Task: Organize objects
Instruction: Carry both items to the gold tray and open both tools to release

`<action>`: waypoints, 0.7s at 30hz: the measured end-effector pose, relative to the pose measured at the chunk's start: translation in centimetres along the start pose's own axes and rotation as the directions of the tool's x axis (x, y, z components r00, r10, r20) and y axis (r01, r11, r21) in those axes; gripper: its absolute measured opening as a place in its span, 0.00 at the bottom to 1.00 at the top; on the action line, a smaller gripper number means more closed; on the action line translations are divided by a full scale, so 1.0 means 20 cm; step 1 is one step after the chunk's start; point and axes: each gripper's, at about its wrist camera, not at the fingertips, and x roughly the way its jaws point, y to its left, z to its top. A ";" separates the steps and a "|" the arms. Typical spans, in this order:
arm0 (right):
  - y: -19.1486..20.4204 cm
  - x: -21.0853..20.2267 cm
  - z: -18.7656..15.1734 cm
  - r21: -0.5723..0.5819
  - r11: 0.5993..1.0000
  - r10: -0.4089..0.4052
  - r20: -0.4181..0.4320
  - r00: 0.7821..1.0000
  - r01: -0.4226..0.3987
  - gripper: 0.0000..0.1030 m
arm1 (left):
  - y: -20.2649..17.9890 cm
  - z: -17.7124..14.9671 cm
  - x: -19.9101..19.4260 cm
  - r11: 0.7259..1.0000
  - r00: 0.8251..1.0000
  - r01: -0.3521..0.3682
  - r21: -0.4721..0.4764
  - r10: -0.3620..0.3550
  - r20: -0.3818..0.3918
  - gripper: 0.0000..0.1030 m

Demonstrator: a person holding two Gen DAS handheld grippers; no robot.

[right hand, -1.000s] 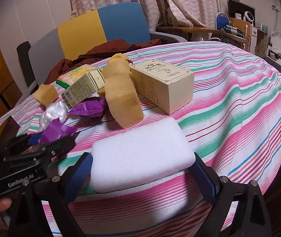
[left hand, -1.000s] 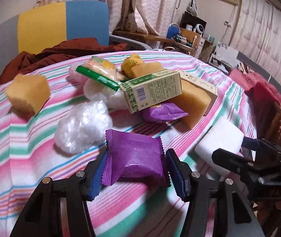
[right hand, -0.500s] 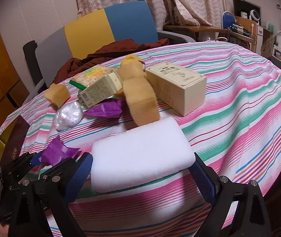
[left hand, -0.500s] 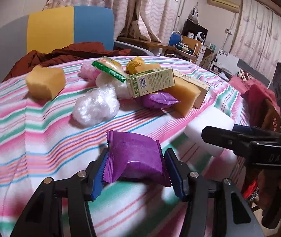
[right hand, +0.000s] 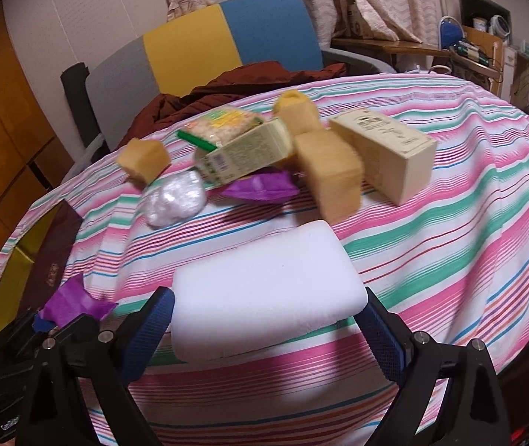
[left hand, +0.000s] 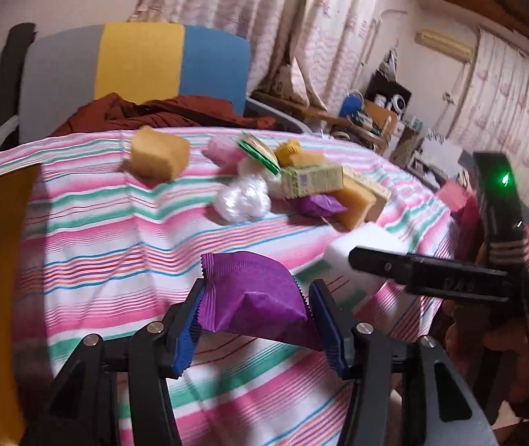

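Counter (right hand: 468,200) under a striped cloth, near edge cut off in both views. Chair (right hand: 227,37) behind it, seat hidden by a dark red garment (right hand: 249,78).

Cluster mid-counter: cream box (right hand: 387,148), green carton (right hand: 245,152) lying across a second purple packet (right hand: 264,187), mostly covering it; yellow sponges blurred.

White foam block (right hand: 264,293) sits between the right gripper (right hand: 264,330) fingers, pads pressed on both sides, near end hidden.

Purple packet (left hand: 253,297) clamped in the left gripper (left hand: 255,319), raised off the cloth; jaws have just been closing on it, pads biting its crimped edges. In the right view only a corner shows.
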 end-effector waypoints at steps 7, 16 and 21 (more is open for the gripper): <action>0.26 -0.03 0.00 -0.095 0.993 0.075 0.002 0.997 -0.075 0.94 | 0.17 0.03 -0.25 0.995 0.996 -0.030 -0.100 0.038 0.086 0.54; 0.69 -0.04 0.00 -0.220 0.954 0.212 0.004 0.977 -0.206 0.94 | 0.47 0.06 -0.51 0.966 0.971 -0.159 -0.205 0.190 0.143 0.54; 0.95 0.00 0.02 -0.289 0.917 0.280 -0.023 0.960 -0.274 0.94 | 0.71 0.05 -0.60 0.930 0.953 -0.230 -0.287 0.276 0.128 0.54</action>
